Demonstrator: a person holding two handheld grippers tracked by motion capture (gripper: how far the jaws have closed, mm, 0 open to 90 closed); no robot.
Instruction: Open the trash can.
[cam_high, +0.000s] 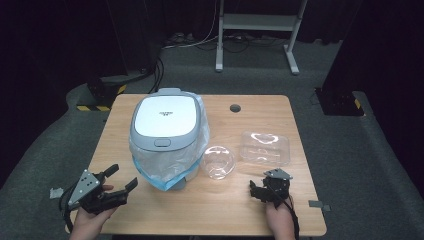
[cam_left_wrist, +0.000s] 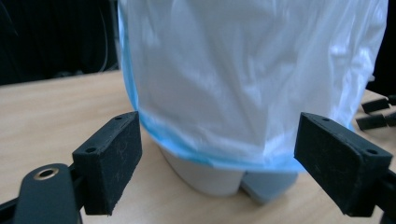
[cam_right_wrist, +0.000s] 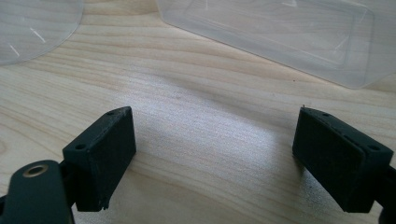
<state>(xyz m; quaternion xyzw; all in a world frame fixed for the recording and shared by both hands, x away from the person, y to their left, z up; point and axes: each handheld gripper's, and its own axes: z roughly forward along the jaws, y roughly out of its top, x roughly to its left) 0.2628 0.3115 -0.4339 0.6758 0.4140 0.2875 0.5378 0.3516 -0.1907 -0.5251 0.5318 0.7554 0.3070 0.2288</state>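
A white-lidded bin (cam_high: 165, 120) lined with a translucent plastic bag with a blue edge (cam_high: 167, 175) stands on the left half of the wooden table (cam_high: 240, 200). My left gripper (cam_high: 122, 177) is open at the front left, jaws pointing at the bag (cam_left_wrist: 247, 79) from a short distance. To the bin's right lie a clear round bowl (cam_high: 218, 161) and a clear rectangular tray (cam_high: 265, 146). My right gripper (cam_high: 260, 186) is open near the front right, low over bare wood. Its view has the bowl (cam_right_wrist: 32, 28) and tray (cam_right_wrist: 280, 32) just ahead.
A round cable hole (cam_high: 235, 108) sits near the table's far edge. Beyond the table stands a white metal frame (cam_high: 257, 30) with cables on the floor. A black box (cam_high: 340, 97) is off the right far corner.
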